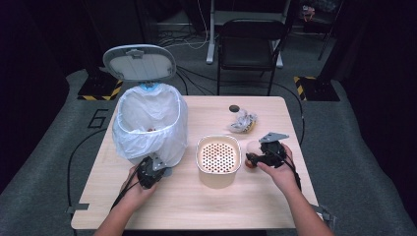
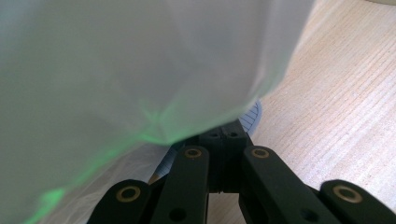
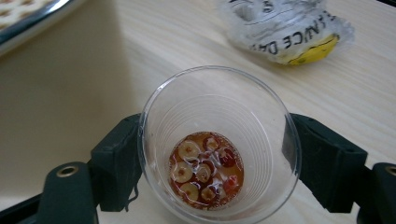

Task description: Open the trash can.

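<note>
A light wooden desk [image 1: 196, 206] is seen from above, with a person's two forearms reaching in from the near edge, each hand holding a gripper. The right gripper [image 3: 212, 154] holds a clear plastic cup [image 3: 217, 140], its two black fingers [image 3: 116, 163] pinching the cup's sides just below the rim; in the high view the cup [image 1: 252, 153] sits upright near the desk's right side, just beside a cream strainer basin [image 1: 218, 158] with a perforated insert. Inside the cup lies a shallow pool of brownish liquid with round fruit slices [image 3: 205, 170]. The cup looks thin, light and easily crushed, so a gentle squeeze on opposite walls, kept level, seems the safest hold, since its smooth wall could slip or buckle and spill. The left gripper [image 1: 150, 173] rests at the foot of a small bin lined with a white plastic bag [image 1: 150, 120], its lid [image 1: 139, 62] standing open; in the left gripper view its fingers [image 2: 228, 135] appear pressed together under the soft, draping bag [image 2: 130, 70], though whether they catch any of the film cannot be told. Farther back lie a crumpled wrapper [image 3: 285, 30] and a small dark cap [image 1: 234, 108].
</note>
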A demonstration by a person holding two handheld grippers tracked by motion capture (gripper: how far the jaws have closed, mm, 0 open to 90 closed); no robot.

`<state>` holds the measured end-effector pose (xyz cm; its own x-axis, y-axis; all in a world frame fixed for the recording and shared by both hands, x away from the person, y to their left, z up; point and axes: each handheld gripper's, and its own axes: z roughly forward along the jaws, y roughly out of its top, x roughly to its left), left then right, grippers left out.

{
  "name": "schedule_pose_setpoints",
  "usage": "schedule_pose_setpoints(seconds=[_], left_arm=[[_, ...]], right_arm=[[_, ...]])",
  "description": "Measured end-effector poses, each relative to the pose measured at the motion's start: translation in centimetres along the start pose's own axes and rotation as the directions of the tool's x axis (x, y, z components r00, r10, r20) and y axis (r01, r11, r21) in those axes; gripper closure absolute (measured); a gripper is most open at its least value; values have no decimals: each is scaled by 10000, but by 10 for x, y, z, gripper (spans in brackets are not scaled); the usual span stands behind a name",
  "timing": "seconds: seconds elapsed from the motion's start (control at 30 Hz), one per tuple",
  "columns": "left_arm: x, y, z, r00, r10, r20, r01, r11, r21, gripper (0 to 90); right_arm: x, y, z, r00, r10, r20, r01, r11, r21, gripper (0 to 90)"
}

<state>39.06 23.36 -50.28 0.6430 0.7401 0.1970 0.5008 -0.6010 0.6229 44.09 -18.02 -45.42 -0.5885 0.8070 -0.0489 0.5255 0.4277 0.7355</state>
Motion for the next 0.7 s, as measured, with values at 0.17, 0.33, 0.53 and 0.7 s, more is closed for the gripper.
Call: schedule_pose_setpoints(seconds=[0.17,0.33,0.53,0.7], left_arm=[[0,0,0,10000,-18,-11,18,10000,3,900],[0,0,0,10000,-46,4,46,10000,-7,900],[0,0,0,10000,24,-5,-24,10000,64,900],[0,0,0,10000,-68,22,68,10000,4,900]], right_arm=[[17,-12,-16,9989,-54,-467,59,9999,111,228],[26,-18,-24,9974,-215,-694,230,9995,219,215],[26,-17,-30,9960,-89,-885,93,9999,49,160],[26,-7,-44,9956,-76,-931,62,9999,-156,158]])
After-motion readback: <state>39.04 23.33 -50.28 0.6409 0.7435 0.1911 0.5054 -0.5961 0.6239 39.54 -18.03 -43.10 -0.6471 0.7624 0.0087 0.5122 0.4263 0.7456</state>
